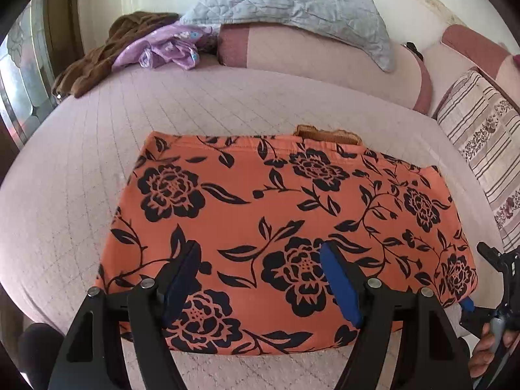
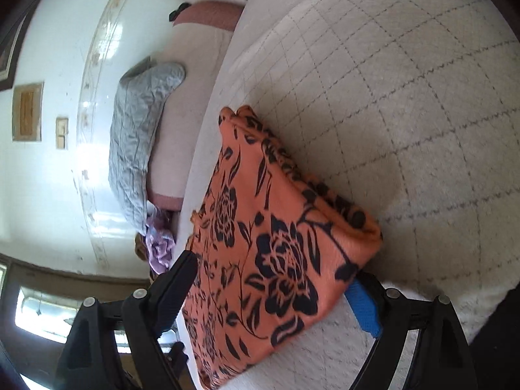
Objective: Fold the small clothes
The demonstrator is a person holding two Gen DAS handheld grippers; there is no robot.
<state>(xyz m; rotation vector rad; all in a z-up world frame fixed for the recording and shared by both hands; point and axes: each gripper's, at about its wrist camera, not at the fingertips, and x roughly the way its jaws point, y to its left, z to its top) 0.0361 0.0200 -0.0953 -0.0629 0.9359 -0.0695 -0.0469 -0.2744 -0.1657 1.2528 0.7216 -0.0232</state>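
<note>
Lying flat: the orange cloth (image 1: 286,227), a soft knit with black flowers, is resting as a folded rectangle on the bed (image 1: 65,178).
Bed cover: a pale quilt stitched in squares is spreading under it.
Left gripper (image 1: 260,279): its blue-padded fingers are hovering wide apart over the cloth, gripping nothing.
Right gripper (image 2: 276,295): its spread fingers are straddling the cloth's corner edge, not pinching.
Behind: a grey quilted pillow (image 1: 292,3) is leaning on pink cushions (image 1: 308,55).
</note>
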